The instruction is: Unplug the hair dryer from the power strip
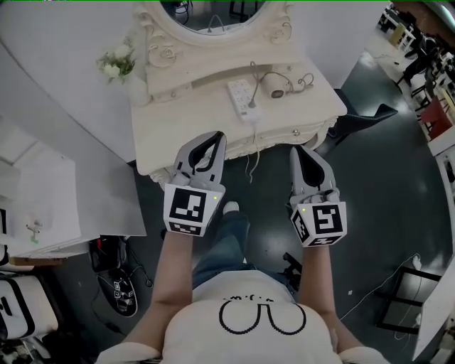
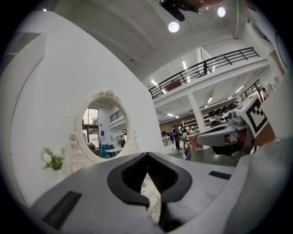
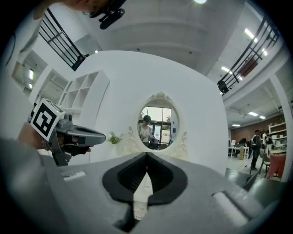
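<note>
Both tools are held level and side by side in front of the person's body, short of the front edge of the white bench [image 1: 313, 106], which suits an approach more than a grasp. The left hand-held gripper [image 1: 213, 138] has its jaws pressed together with nothing between them, and so does the right hand-held gripper [image 1: 300, 153]; each gripper view shows only the carved oval mirror [image 1: 213, 14] and the wall beyond its closed tips. The power strip [image 1: 240, 96] lies flat near the middle of the bench, with its long side running toward the person. The hair dryer [image 1: 276, 85] rests just to its right, apart from it and joined to it by a thin cord that appears to end in a plug [image 1: 251, 111] at the strip's near end (too small to be sure how it is seated). That nearness probably makes the plug the easiest part to reach from this side. A second cord [image 1: 253, 165] hangs over the front edge, likely the strip's own lead. The flowers [image 1: 117, 62] stand well off at the back left corner. Neither tool touches anything, so the unplugging is not yet begun; the jaws would need to spread first.
</note>
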`<action>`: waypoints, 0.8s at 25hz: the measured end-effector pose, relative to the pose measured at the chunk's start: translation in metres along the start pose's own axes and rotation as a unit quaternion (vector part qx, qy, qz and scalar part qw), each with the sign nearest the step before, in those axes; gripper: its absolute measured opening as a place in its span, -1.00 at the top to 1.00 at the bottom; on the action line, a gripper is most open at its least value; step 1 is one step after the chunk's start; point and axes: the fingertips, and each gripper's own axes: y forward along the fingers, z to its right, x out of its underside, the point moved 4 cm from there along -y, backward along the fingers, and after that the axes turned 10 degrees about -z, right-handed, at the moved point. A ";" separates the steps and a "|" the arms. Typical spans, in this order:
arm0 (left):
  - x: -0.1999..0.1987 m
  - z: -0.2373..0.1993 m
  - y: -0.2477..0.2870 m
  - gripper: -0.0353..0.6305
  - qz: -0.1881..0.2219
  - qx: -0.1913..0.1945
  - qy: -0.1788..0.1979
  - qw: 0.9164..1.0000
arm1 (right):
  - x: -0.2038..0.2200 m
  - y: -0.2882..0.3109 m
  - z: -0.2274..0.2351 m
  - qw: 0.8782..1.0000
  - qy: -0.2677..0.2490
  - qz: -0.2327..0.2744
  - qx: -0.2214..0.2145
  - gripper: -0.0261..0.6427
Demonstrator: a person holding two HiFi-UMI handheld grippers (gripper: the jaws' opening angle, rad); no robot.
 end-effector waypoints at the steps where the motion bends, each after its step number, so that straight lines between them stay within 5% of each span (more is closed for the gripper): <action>1: 0.001 -0.006 0.013 0.90 -0.002 0.001 0.002 1.000 | -0.001 0.013 0.006 1.000 0.001 -0.002 0.001 0.93; 8: 0.008 -0.066 0.103 0.90 -0.012 0.002 -0.014 1.000 | -0.009 0.107 0.047 1.000 0.013 -0.008 0.016 0.92; 16: 0.013 -0.127 0.202 0.85 -0.013 0.052 -0.055 0.997 | -0.014 0.214 0.077 0.999 -0.002 -0.033 0.019 0.92; 18: 0.021 -0.135 0.226 0.63 -0.026 0.072 -0.059 0.995 | -0.012 0.236 0.086 0.999 -0.002 -0.044 0.025 0.92; 20: 0.030 -0.140 0.248 0.18 -0.042 0.096 -0.056 0.993 | -0.009 0.256 0.094 0.998 0.012 -0.051 0.030 0.92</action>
